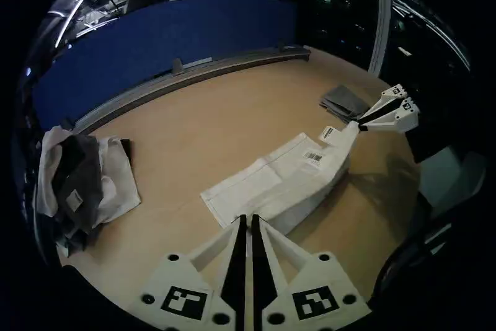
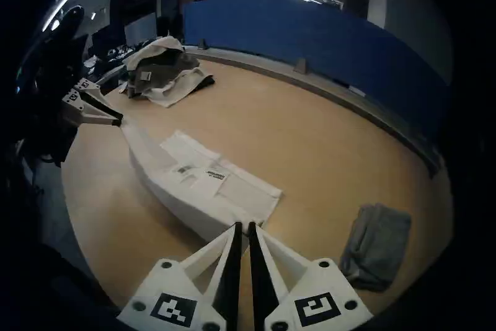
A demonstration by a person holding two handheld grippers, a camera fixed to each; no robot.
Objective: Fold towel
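Stretching lengthwise between them, the white towel point(image 1: 279, 176) has its raised edge pinched at each end: left gripper point(image 1: 247, 218) and right gripper point(image 2: 243, 225) both clamped tight on it.

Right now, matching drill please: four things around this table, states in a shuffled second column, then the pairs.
Things:
1. white towel
2. grey cloth
3. laundry pile
4. blue divider

States:
A. stands along the far edge of the table
B. folded, lying by itself
C. pinched at one end by the left tool, at the other by the right tool
D. heaped, white and dark pieces mixed

Pairs: 1-C, 2-B, 3-D, 4-A
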